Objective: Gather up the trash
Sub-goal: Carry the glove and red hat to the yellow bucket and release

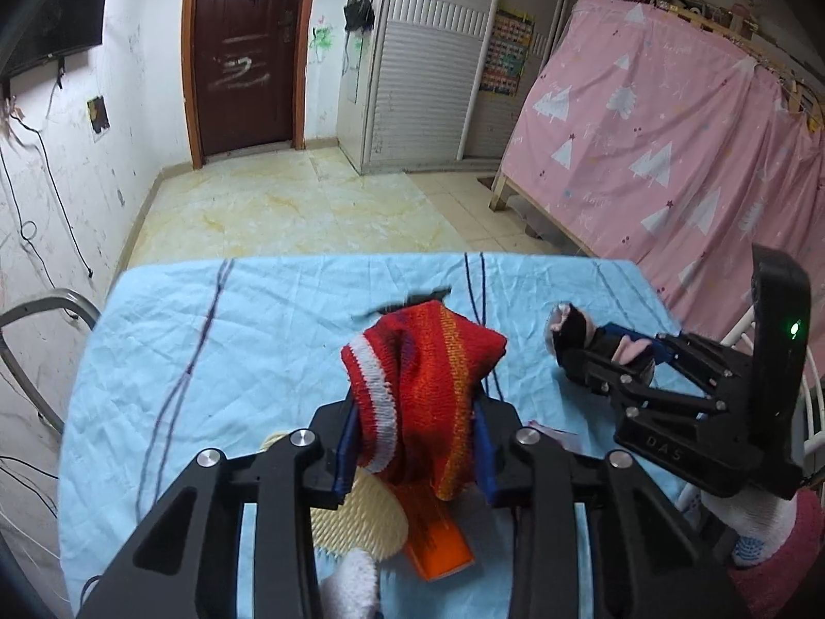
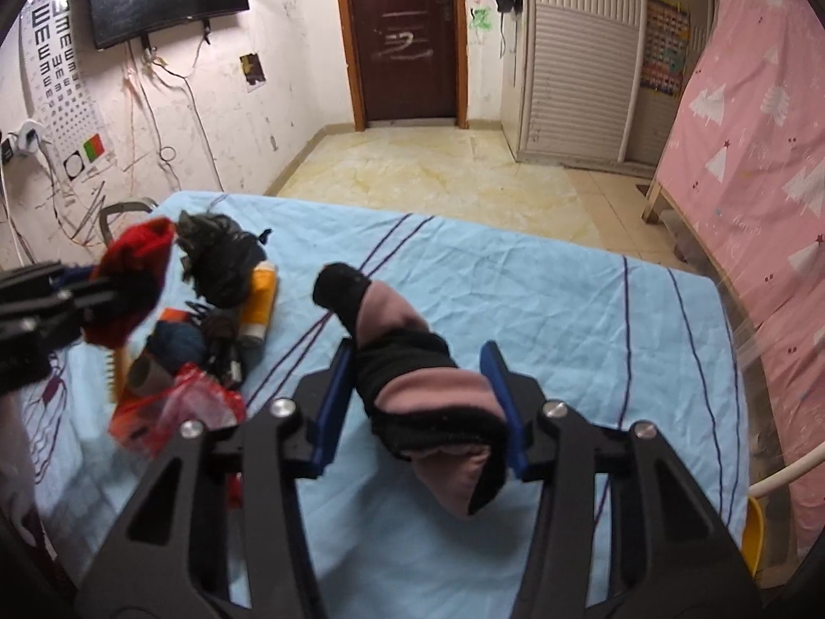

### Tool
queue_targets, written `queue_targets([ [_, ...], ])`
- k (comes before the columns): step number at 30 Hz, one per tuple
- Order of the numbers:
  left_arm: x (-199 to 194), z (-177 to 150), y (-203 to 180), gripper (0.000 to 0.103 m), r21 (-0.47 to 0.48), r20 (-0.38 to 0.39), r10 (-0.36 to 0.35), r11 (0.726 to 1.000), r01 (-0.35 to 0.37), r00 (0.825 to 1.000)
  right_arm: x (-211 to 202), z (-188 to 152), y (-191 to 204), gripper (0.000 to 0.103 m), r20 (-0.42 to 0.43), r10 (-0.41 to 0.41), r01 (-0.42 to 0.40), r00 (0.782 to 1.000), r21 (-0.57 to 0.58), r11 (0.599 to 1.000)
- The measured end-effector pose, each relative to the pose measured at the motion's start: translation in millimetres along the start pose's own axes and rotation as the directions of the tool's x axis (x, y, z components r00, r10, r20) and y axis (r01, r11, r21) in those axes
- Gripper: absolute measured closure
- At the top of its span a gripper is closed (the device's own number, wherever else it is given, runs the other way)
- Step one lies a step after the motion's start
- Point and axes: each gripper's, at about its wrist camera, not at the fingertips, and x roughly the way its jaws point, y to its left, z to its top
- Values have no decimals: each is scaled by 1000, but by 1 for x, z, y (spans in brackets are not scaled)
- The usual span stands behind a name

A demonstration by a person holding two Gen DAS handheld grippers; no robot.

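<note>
My left gripper [image 1: 415,443] is shut on a red knitted sock [image 1: 420,387] with orange and white stripes, held above the blue-sheeted table [image 1: 206,361]. It also shows at the left of the right wrist view [image 2: 129,283]. My right gripper [image 2: 420,402] is shut on a black and pink sock [image 2: 428,387], lifted above the sheet; it shows at the right of the left wrist view [image 1: 572,335]. A pile of trash lies on the table's left: a black bag [image 2: 221,263], an orange bottle [image 2: 260,304], a red plastic wrapper [image 2: 180,407], a cardboard tube [image 2: 147,376].
A cream comb [image 1: 356,516] and an orange item [image 1: 438,541] lie under my left gripper. A pink curtained bed [image 2: 763,180] stands to the right. A chair [image 1: 31,340] stands left of the table. A door [image 2: 407,31] and a tiled floor lie beyond.
</note>
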Motion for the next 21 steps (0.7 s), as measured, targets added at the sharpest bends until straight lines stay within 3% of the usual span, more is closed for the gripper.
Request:
queue_targets([
  [12,-70,8,-28,76,26,120,-15,1000,12,993,-73,-12,-27,55,148,7,-16,989,64,998],
  [21,-91,12,-96,76,113,154,-82,991,65,985,-128,-34,-76,55,242,-52,11,969,164,986],
])
